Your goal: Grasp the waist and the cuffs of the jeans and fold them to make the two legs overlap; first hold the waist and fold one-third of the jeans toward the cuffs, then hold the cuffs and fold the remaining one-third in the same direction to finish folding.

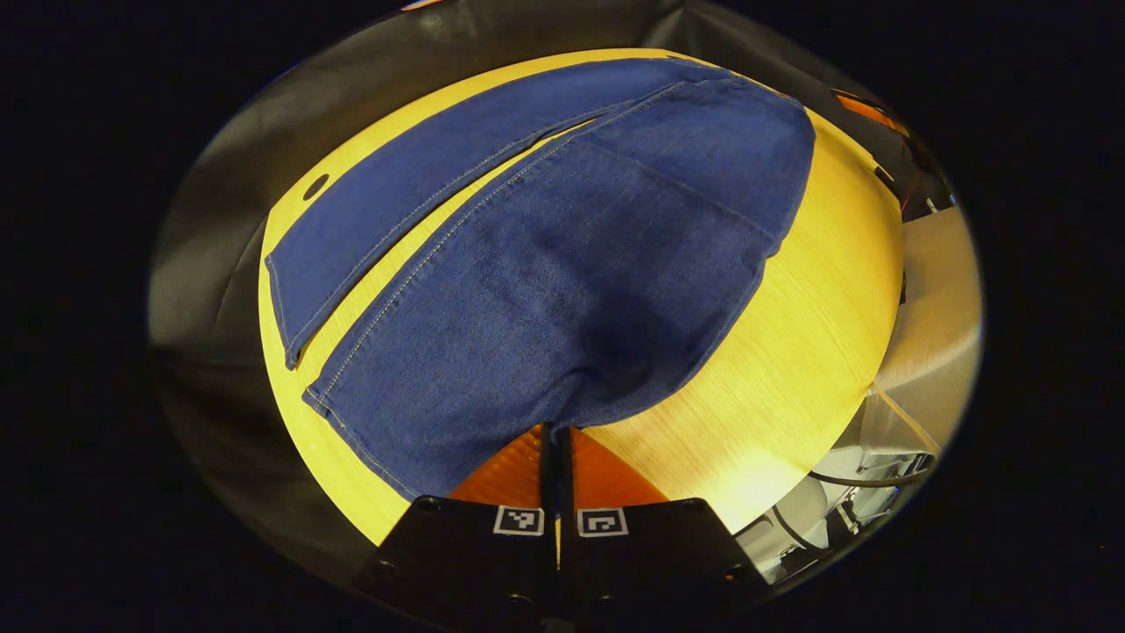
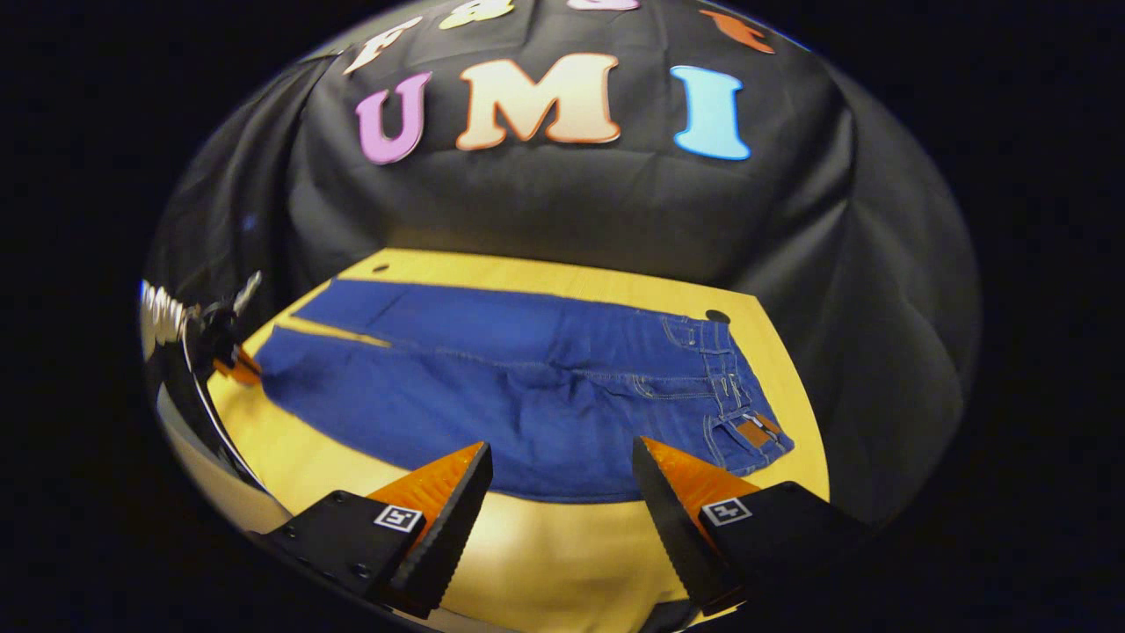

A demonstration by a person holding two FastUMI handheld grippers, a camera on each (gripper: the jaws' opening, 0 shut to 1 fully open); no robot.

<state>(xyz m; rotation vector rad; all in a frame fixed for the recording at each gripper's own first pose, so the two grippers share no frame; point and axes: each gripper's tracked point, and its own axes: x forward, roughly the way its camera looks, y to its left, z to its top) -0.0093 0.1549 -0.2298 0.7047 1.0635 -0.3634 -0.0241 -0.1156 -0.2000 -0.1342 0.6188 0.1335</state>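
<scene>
Jeans (image 2: 527, 396) lie flat and unfolded on the table (image 2: 562, 545), left gripper (image 1: 556, 440) pinching a near-leg cuff (image 1: 422, 431), right gripper (image 2: 562, 492) hovering wide open, every fold ahead.

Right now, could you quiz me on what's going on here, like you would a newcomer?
1. True or false: the jeans are already folded into thirds.
2. Which gripper has its fingers spread apart above the near table edge? A) left gripper B) right gripper
3. Fill in: the left gripper has its fingers closed at the edge of the nearer ____ of the jeans.

Key
1. False: they lie flat and full length, both legs side by side.
2. B.
3. Leg, close to the cuff end; the waist lies at the opposite end.
</scene>
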